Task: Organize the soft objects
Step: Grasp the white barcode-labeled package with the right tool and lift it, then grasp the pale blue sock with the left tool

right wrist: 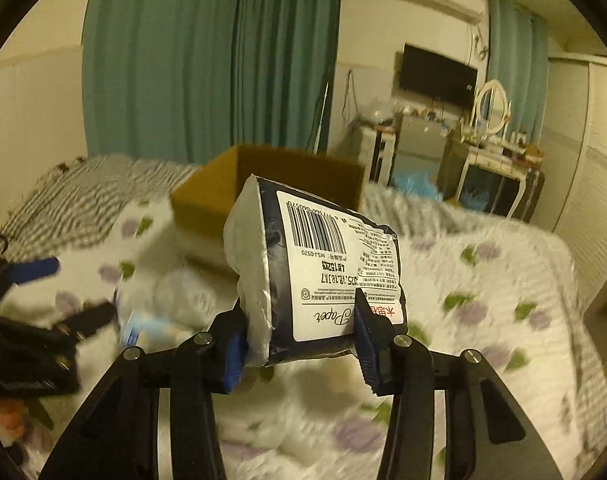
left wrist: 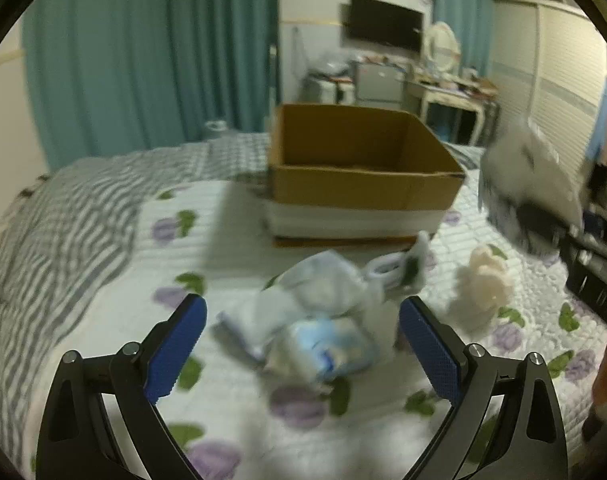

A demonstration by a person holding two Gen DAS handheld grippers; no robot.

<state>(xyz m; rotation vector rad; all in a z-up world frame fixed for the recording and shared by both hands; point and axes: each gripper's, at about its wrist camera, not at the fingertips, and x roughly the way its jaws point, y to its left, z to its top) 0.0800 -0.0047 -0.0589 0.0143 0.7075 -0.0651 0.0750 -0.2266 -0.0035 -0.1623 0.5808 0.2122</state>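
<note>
My right gripper (right wrist: 299, 332) is shut on a dark blue and white tissue pack (right wrist: 315, 264) with a barcode label, held above the bed; the pack also shows at the right of the left wrist view (left wrist: 531, 184). An open cardboard box (left wrist: 359, 168) stands on the bed beyond, also in the right wrist view (right wrist: 263, 188). My left gripper (left wrist: 303, 320) is open, low over a pile of soft plastic packs (left wrist: 315, 316) on the quilt. A cream plush toy (left wrist: 483, 284) lies to the right of the pile.
The bed has a floral quilt (left wrist: 223, 240) and a grey striped blanket (left wrist: 63, 220) on the left. Teal curtains (left wrist: 143, 60), a wall TV (left wrist: 383, 24) and a dressing table (left wrist: 451, 92) stand behind the bed.
</note>
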